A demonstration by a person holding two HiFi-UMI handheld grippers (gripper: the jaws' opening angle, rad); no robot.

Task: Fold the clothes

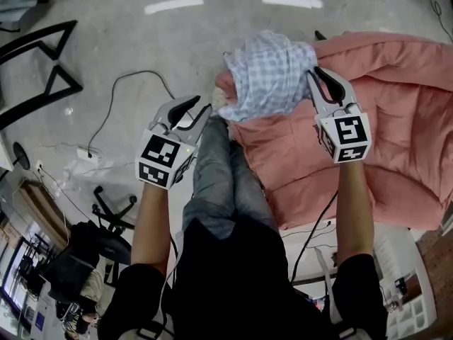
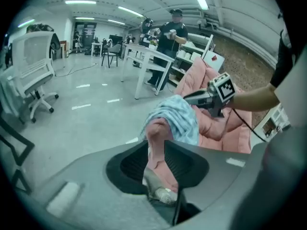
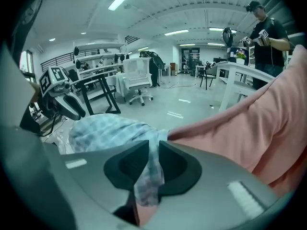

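Early pick-up step: L gripper clamped on edge of pink padded garment, R gripper pinching blue checked shirt, bunched atop the pink one btwn both. Next, prob: separate them, spread shirt flat w/o dragging the pink

We hold our left forearm and right forearm stretched out ahead, both grippers tilted downward. Our left gripper has its jaws nearly together, pinching pink cloth. Our right gripper, well apart from it, pinches checked cloth likewise.
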